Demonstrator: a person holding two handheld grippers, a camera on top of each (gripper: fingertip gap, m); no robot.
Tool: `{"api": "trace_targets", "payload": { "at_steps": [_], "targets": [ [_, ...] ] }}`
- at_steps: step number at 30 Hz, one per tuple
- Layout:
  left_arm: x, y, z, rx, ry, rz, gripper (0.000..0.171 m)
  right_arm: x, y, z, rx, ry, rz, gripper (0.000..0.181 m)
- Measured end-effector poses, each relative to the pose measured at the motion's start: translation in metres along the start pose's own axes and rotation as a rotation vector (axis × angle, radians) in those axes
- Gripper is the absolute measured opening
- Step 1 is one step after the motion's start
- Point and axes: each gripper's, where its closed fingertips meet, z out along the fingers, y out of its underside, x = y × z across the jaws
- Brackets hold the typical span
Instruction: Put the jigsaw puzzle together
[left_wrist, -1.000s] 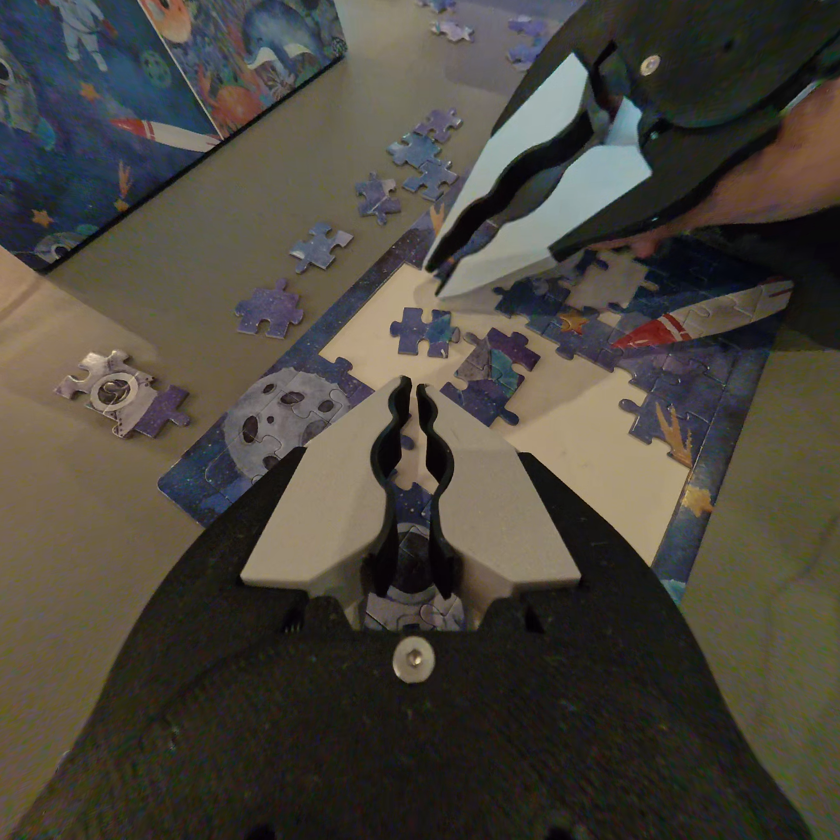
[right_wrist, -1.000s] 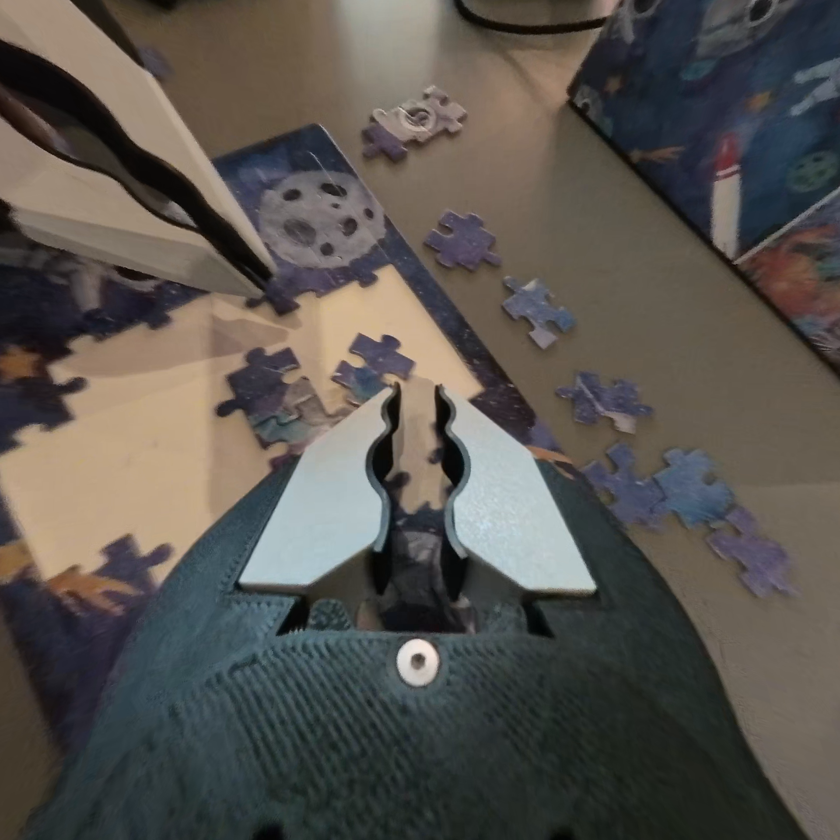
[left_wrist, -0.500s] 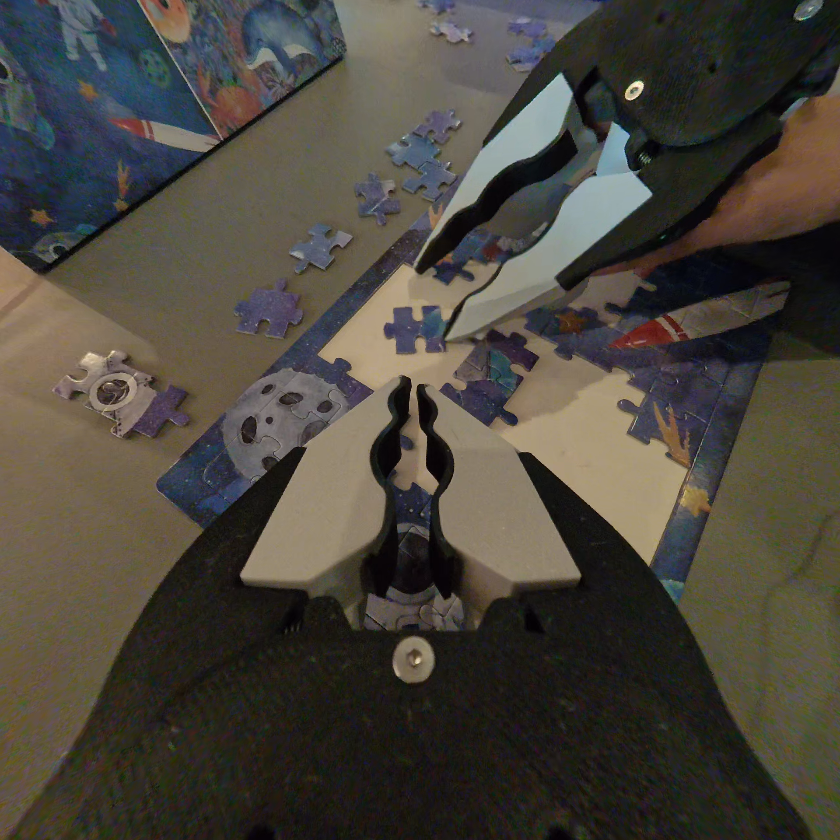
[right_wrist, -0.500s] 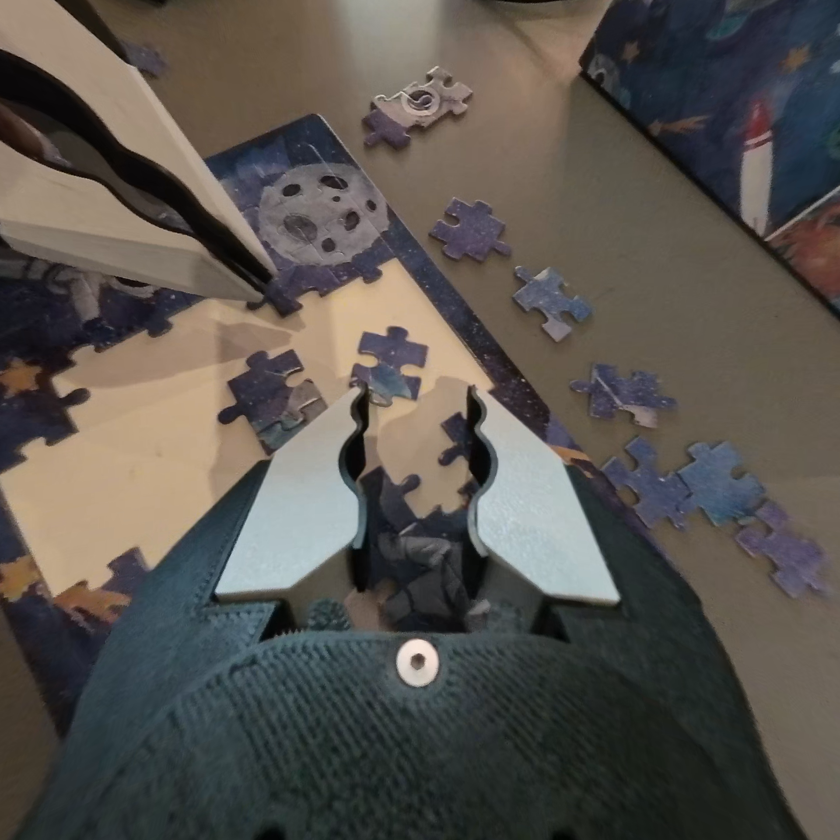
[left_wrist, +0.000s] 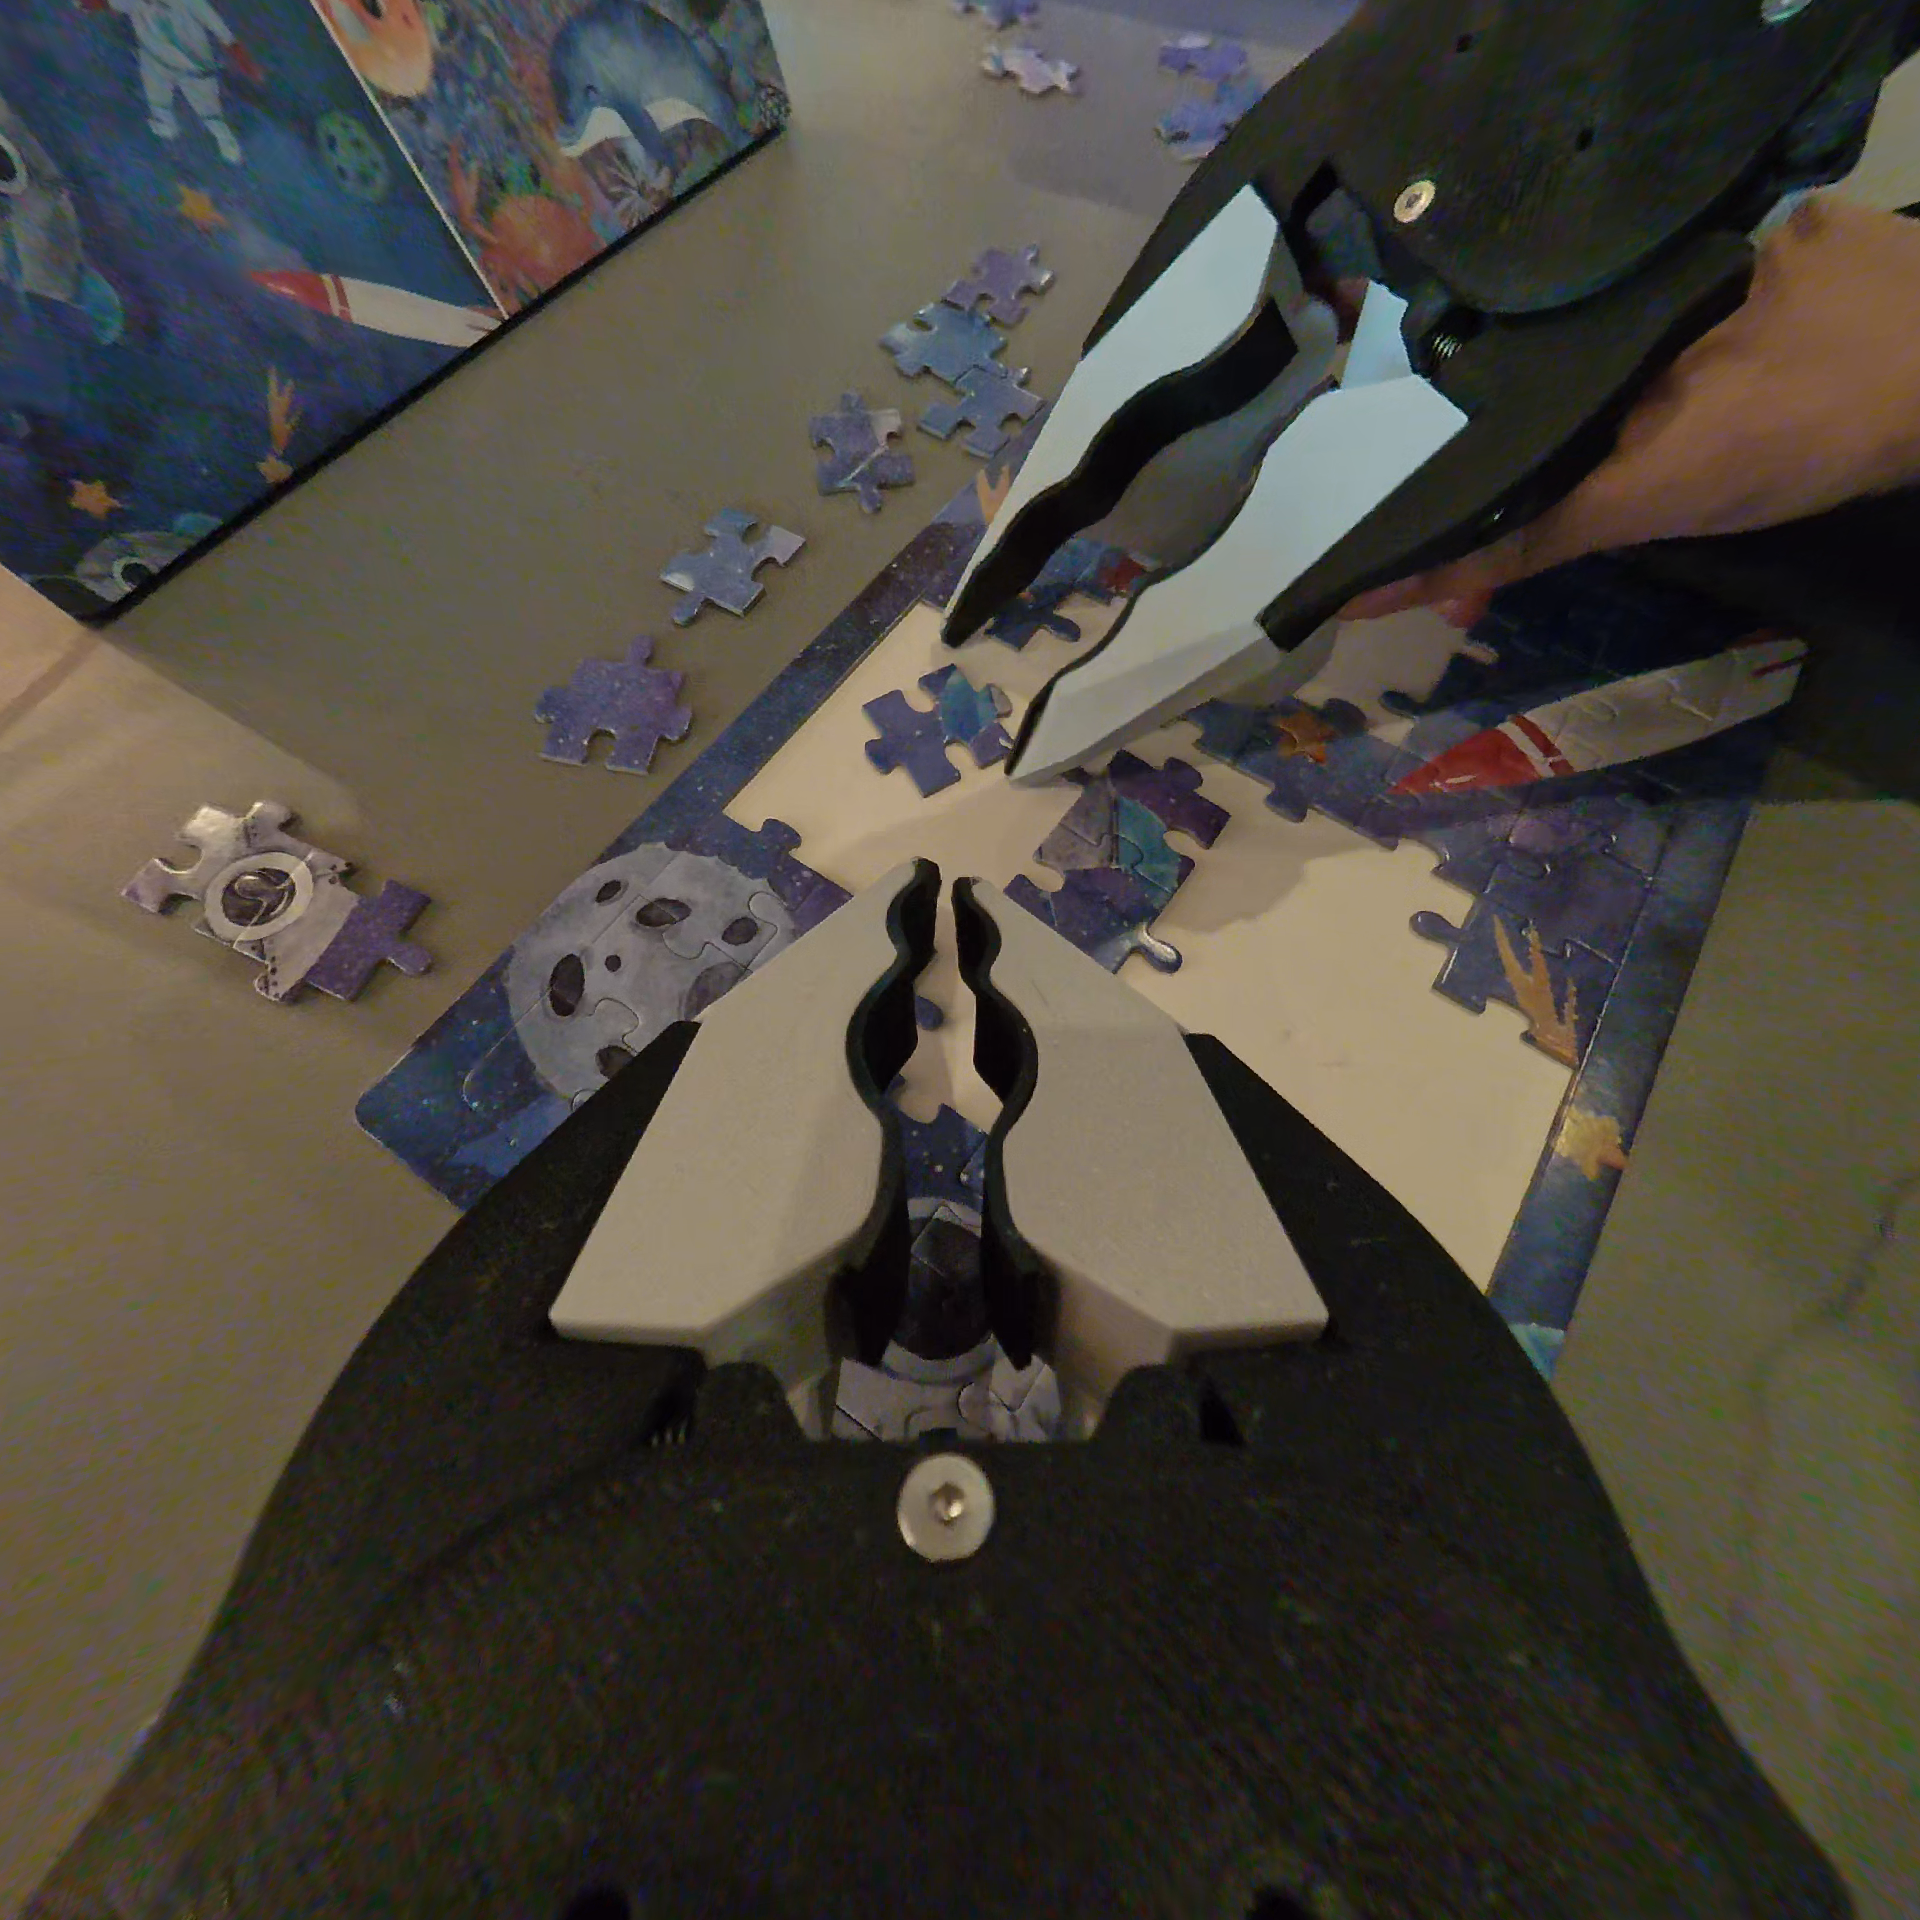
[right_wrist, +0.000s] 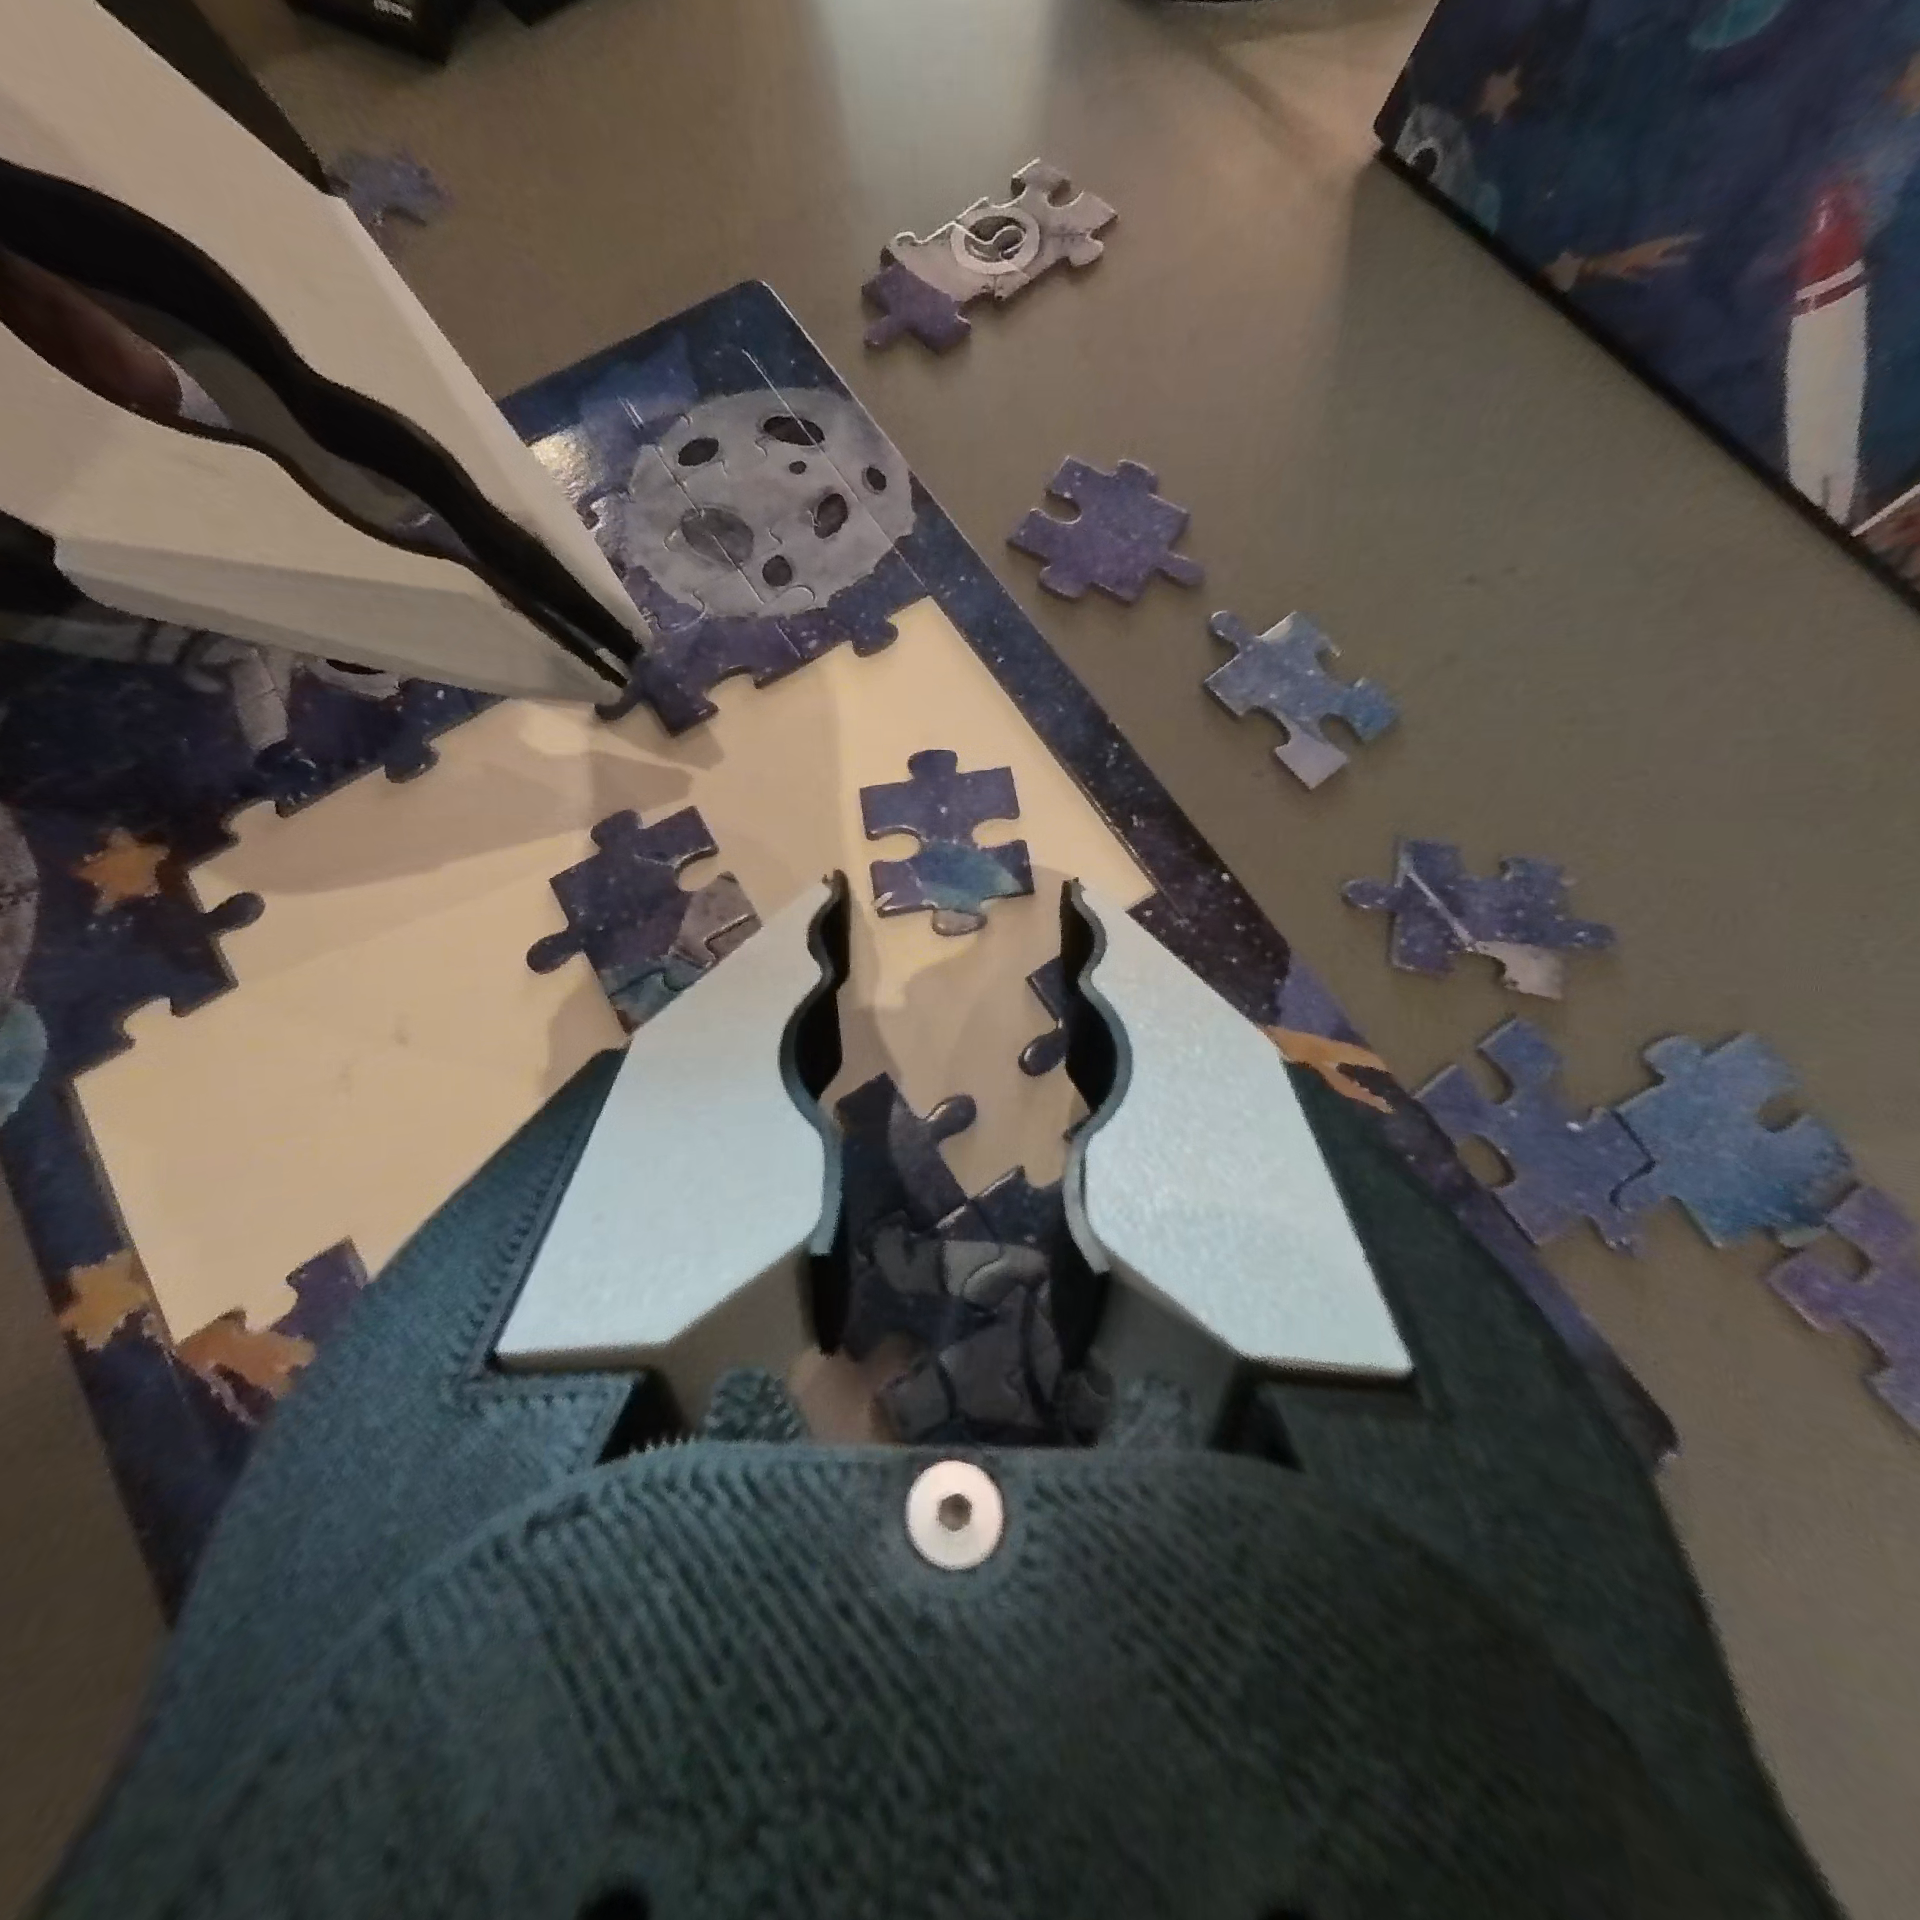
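Note:
The jigsaw puzzle lies partly built in its tray, whose bare cream floor shows in the middle. A moon section fills one corner and a rocket lies at the far side. One loose blue piece lies on the bare floor, beside a small joined cluster. My right gripper is open and empty, with its tips just short of that loose piece. My left gripper is shut and empty, with its tip at the moon section's edge.
Several loose pieces lie in a row on the grey table beside the tray. A joined pair with a white ring lies apart. The picture box stands at the back. A person's hand holds the right gripper. The left gripper's tips are roughly 7 cm from the right gripper's. The moon section is about 7 cm from my left fingertips. It is also in sight in the right wrist view.
My right gripper has opened from shut and moved toward the loose blue piece on the bare floor. My left gripper has stayed still and shut.

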Motion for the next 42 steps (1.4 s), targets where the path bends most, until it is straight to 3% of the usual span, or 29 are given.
{"api": "trace_targets", "payload": {
  "at_steps": [2, 4, 13, 15, 22, 29, 31, 36, 42],
  "targets": [
    [0.000, 0.000, 0.000, -0.001, 0.000, 0.001, 0.000, 0.002, 0.000, 0.000, 0.000, -0.003, 0.001, 0.036],
    [0.000, 0.000, 0.000, -0.002, -0.001, 0.003, 0.000, 0.003, 0.000, -0.001, 0.000, -0.011, 0.001, 0.020],
    [0.000, 0.000, 0.000, -0.001, -0.001, 0.006, 0.000, -0.001, 0.000, -0.002, 0.005, -0.050, -0.003, 0.018],
    [0.000, 0.000, 0.000, 0.000, -0.001, 0.005, 0.000, -0.001, -0.001, -0.003, 0.014, -0.050, -0.006, 0.000],
    [0.001, 0.000, 0.000, 0.000, 0.003, 0.003, 0.000, 0.003, -0.009, -0.005, 0.056, -0.026, -0.020, 0.027],
    [0.001, 0.001, 0.001, -0.009, 0.007, 0.002, 0.000, 0.005, -0.008, 0.004, 0.002, -0.067, -0.138, 0.033],
    [0.001, 0.001, 0.002, -0.011, 0.006, 0.007, 0.000, 0.000, -0.006, 0.006, 0.003, -0.133, -0.115, 0.029],
    [0.002, 0.001, 0.004, -0.019, 0.003, 0.018, 0.000, 0.000, -0.004, 0.004, -0.004, -0.143, -0.119, 0.010],
    [0.002, 0.000, 0.004, -0.016, 0.002, 0.021, 0.000, -0.004, -0.002, 0.003, -0.007, -0.156, -0.104, 0.009]
  ]
}}
